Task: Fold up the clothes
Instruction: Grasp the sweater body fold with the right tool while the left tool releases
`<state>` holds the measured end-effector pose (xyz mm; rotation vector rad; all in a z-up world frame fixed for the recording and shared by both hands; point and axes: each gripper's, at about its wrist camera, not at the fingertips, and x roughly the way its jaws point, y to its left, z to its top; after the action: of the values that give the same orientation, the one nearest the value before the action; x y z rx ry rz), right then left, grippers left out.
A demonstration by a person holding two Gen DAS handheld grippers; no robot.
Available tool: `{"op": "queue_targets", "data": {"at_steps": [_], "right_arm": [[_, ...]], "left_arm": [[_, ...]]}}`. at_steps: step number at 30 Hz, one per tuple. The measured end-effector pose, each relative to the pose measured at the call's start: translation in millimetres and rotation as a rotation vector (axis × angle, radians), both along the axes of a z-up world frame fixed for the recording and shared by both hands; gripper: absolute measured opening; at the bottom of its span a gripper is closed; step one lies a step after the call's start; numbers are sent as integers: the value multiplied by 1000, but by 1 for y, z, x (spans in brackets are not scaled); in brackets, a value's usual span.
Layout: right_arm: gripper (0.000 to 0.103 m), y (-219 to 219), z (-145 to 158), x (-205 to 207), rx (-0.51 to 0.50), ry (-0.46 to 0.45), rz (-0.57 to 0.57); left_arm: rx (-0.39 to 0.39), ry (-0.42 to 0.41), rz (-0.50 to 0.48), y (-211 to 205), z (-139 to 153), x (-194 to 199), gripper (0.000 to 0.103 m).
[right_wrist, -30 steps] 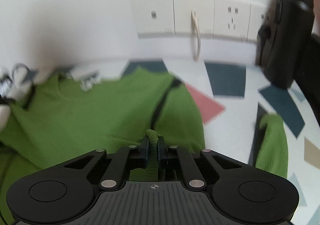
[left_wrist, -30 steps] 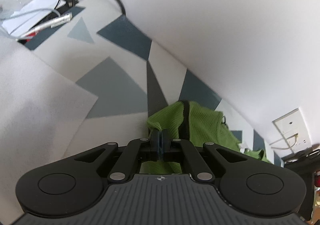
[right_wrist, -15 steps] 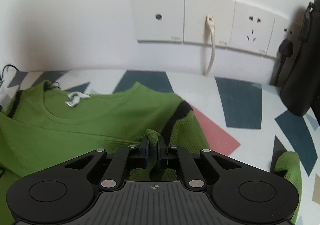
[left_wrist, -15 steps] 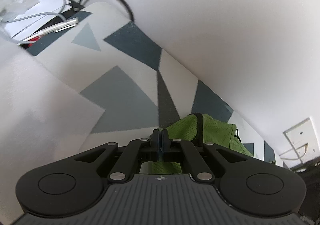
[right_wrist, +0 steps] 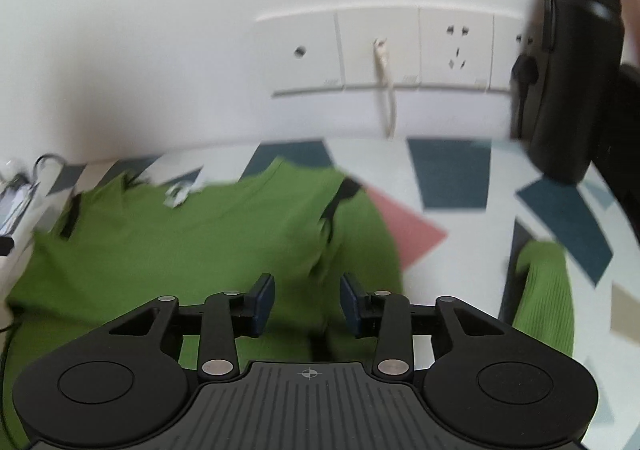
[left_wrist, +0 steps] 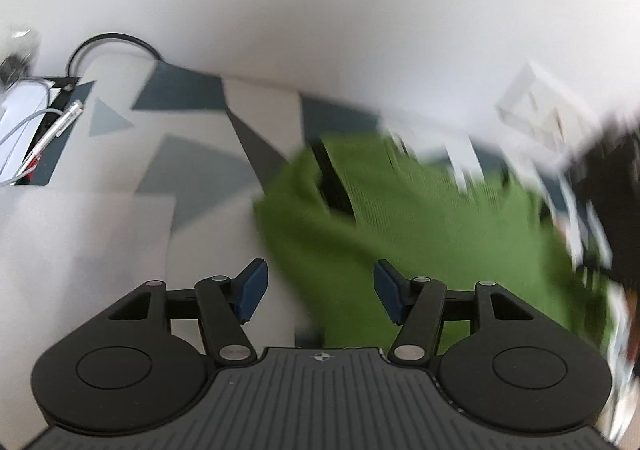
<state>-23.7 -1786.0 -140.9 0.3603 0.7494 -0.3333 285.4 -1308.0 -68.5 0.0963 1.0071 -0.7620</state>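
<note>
Here, both grippers are angled downward over the table. The left gripper (left_wrist: 320, 292) is seen with its blue pads opening, apart and clear of the green ribbed knit top (left_wrist: 420, 234) lying beneath. The right gripper (right_wrist: 307, 304) is likewise opening, nothing pinched, above the same top (right_wrist: 180, 242). Beyond it, the geometric-patterned tablecloth (right_wrist: 448, 177), a black flask (right_wrist: 576, 69) and white wall sockets (right_wrist: 380, 49) are seen.
</note>
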Motion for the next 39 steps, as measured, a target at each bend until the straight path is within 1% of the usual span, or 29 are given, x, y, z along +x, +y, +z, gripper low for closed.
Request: {"op": "queue_targets", "data": {"at_steps": [3, 6, 9, 10, 13, 16, 17, 18, 19, 20, 21, 22, 24, 26, 28, 31, 33, 35, 36, 37, 38, 39], "right_arm": [[33, 12, -4, -5, 54, 12, 40], [33, 20, -13, -2, 111, 28, 56], [33, 21, -19, 3, 67, 60, -10], [33, 16, -20, 3, 87, 45, -40], [32, 4, -22, 2, 142, 1, -122], [33, -7, -24, 2, 186, -35, -188], [31, -10, -26, 2, 206, -43, -200], [28, -13, -27, 3, 224, -49, -209], [17, -14, -29, 3, 232, -48, -210], [9, -14, -29, 4, 232, -40, -211], [8, -13, -28, 2, 230, -40, -212], [5, -13, -26, 0, 232, -48, -214], [4, -11, -18, -8, 239, -74, -218], [4, -7, -8, -17, 235, -98, -212], [3, -5, -4, -23, 241, -90, -208], [3, 0, -9, -28, 241, -42, -197], [3, 2, -18, -29, 238, -5, -205], [3, 3, -24, -31, 230, 13, -219], [3, 4, -26, -32, 219, 19, -221], [3, 5, -27, -34, 219, 22, -222], [4, 5, -28, -36, 219, 26, -223], [5, 6, -28, -38, 220, 28, -224]], "left_arm": [[94, -51, -96, -4, -9, -26, 60], [156, -73, -116, -10, -22, -38, 60], [211, -123, -116, -17, -34, -43, 60], [223, -142, -114, -19, -37, -45, 63], [214, -172, -97, -20, -39, -45, 64], [227, -203, -73, -21, -38, -44, 63], [227, -210, -69, -21, -38, -44, 62], [217, -207, -69, -20, -38, -43, 56], [208, -205, -71, -19, -38, -44, 49], [204, -208, -75, -19, -38, -45, 45], [209, -222, -82, -20, -37, -46, 38], [220, -241, -91, -21, -36, -49, 33], [222, -257, -95, -19, -35, -50, 32], [215, -260, -90, -16, -35, -50, 32], [208, -249, -79, -12, -36, -47, 32], [204, -244, -73, -10, -36, -45, 32], [205, -243, -69, -10, -36, -45, 32], [205, -242, -63, -10, -36, -45, 34], [205, -241, -57, -10, -36, -44, 36], [205, -237, -48, -9, -36, -44, 43], [205, -231, -39, -8, -36, -43, 47], [207, -222, -26, -8, -36, -42, 57]]}}
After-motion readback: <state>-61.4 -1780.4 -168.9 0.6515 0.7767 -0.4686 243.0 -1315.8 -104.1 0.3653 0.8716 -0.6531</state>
